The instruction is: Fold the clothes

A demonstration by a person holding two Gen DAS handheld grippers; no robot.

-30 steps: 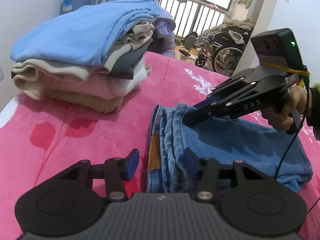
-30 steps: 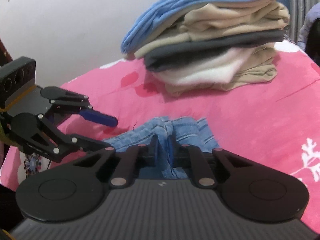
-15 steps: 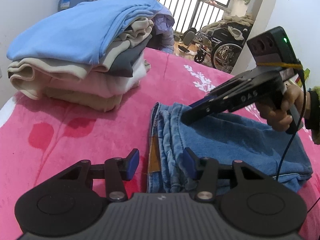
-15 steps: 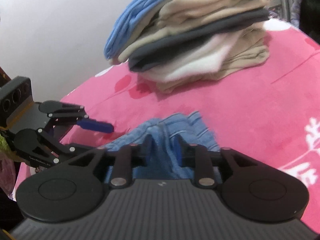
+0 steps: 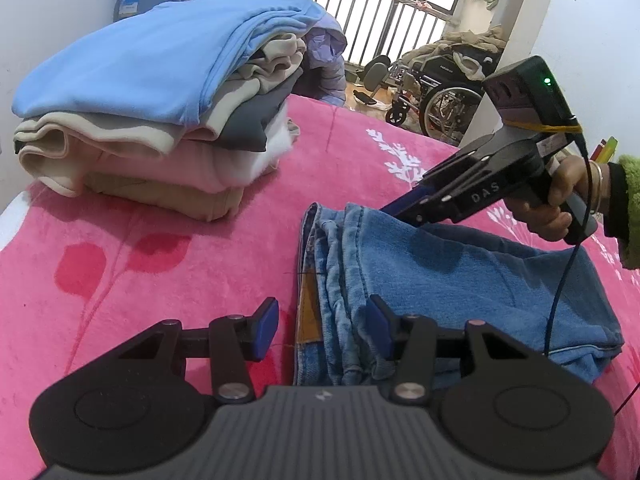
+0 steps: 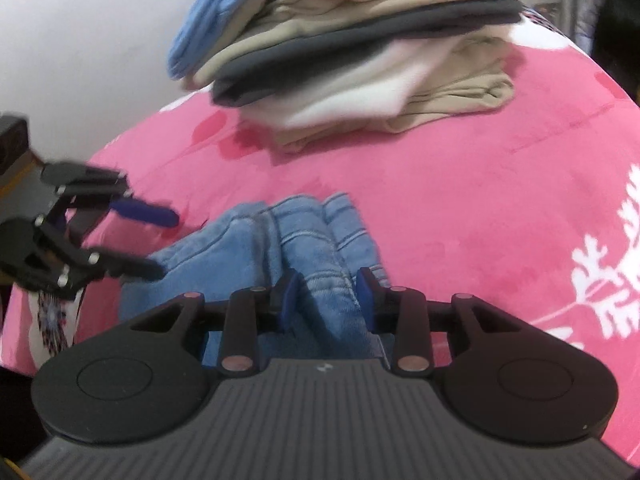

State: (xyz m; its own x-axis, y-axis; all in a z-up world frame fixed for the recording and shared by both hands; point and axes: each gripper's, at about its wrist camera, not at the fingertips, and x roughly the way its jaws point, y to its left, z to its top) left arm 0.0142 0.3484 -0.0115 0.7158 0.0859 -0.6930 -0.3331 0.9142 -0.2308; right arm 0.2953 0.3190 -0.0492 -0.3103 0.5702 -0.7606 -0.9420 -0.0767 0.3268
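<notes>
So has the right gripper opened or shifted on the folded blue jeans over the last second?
Yes. The right gripper opened and released the folded blue jeans, lifting toward the clothes stack.

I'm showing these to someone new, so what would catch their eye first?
Probably the folded blue jeans lying on the bright pink blanket, with the open left gripper at their near edge and the open right gripper astride a fold. Behind, toward the wall, rises a tall stack of folded clothes topped in light blue.
</notes>
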